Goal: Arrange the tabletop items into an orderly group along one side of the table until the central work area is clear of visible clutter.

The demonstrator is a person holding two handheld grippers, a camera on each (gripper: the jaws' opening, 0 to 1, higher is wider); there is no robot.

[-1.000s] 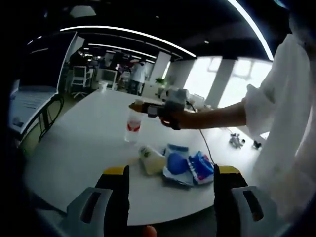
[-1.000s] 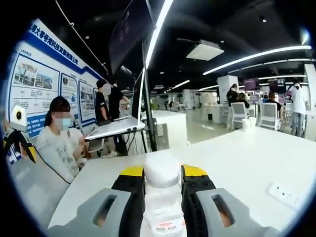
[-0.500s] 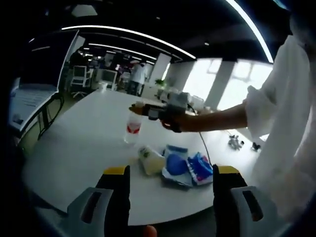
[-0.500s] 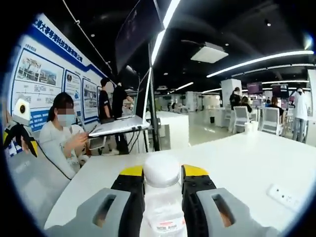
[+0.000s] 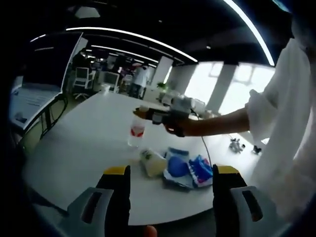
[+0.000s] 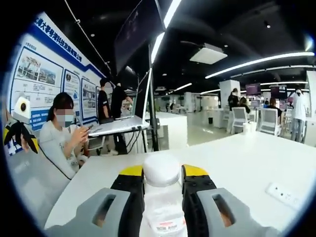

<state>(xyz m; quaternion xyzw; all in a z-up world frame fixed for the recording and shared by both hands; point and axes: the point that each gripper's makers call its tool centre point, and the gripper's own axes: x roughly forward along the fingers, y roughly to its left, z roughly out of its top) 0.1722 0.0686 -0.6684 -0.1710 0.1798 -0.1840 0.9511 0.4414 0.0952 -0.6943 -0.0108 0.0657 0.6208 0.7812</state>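
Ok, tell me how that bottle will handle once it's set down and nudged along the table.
The bottle is tall and narrow, so a push up high would probably tip it; nudge it low. It looks like clear, thin plastic, likely light and apt to flex under the right gripper. The white table looks smooth, so it should slide easily, and roll if it falls.

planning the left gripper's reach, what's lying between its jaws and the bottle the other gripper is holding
In the left gripper view, a pale packet and blue-and-white bags lie on the table between the open left gripper and the bottle.
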